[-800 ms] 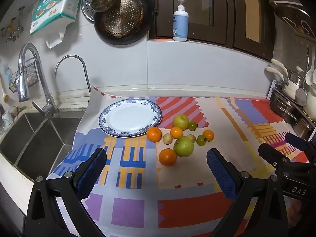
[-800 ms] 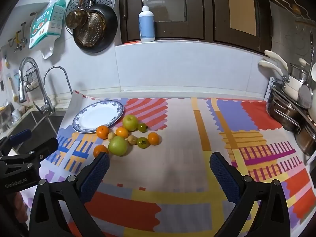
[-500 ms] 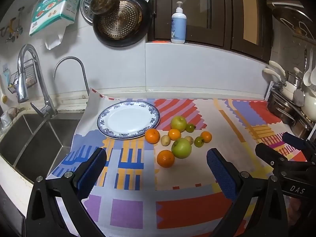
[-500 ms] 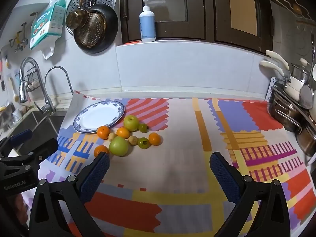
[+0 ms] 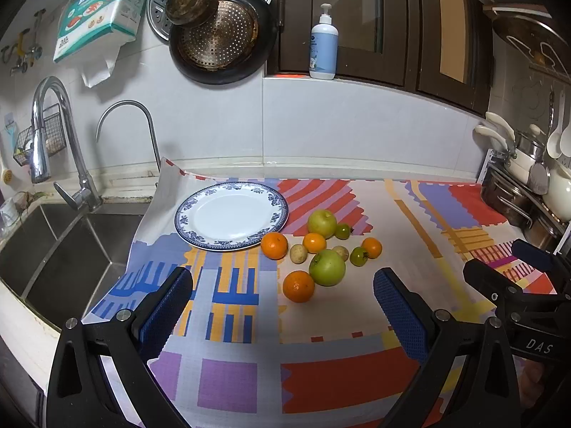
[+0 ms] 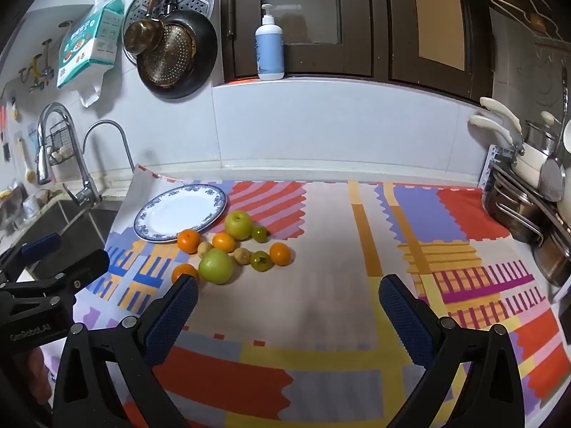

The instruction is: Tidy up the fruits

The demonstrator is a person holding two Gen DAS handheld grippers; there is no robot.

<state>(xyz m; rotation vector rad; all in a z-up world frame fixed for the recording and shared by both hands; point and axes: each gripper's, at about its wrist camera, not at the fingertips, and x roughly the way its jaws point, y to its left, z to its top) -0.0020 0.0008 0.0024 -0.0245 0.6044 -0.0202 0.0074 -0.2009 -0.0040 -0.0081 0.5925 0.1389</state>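
A cluster of fruit lies on the patterned cloth: two green apples (image 5: 327, 266) (image 5: 322, 223), several oranges such as the nearest one (image 5: 298, 286), small green tomatoes (image 5: 358, 256) and small brownish fruits (image 5: 298, 252). An empty blue-rimmed white plate (image 5: 231, 215) sits just left of them. My left gripper (image 5: 282, 306) is open and empty, held above the cloth in front of the fruit. My right gripper (image 6: 285, 308) is open and empty, to the right of the fruit (image 6: 215, 265); the plate (image 6: 180, 211) is at its far left.
A steel sink (image 5: 53, 249) with taps (image 5: 46, 135) lies left of the cloth. Pots and utensils (image 5: 528, 185) stand at the right edge. Pans (image 5: 217, 35) hang on the wall; a soap bottle (image 5: 323, 44) stands on the ledge.
Both views shifted slightly; the left gripper drifted a little so the fruit sits slightly lower-left in view. The jaws stayed open. No fruit moved.
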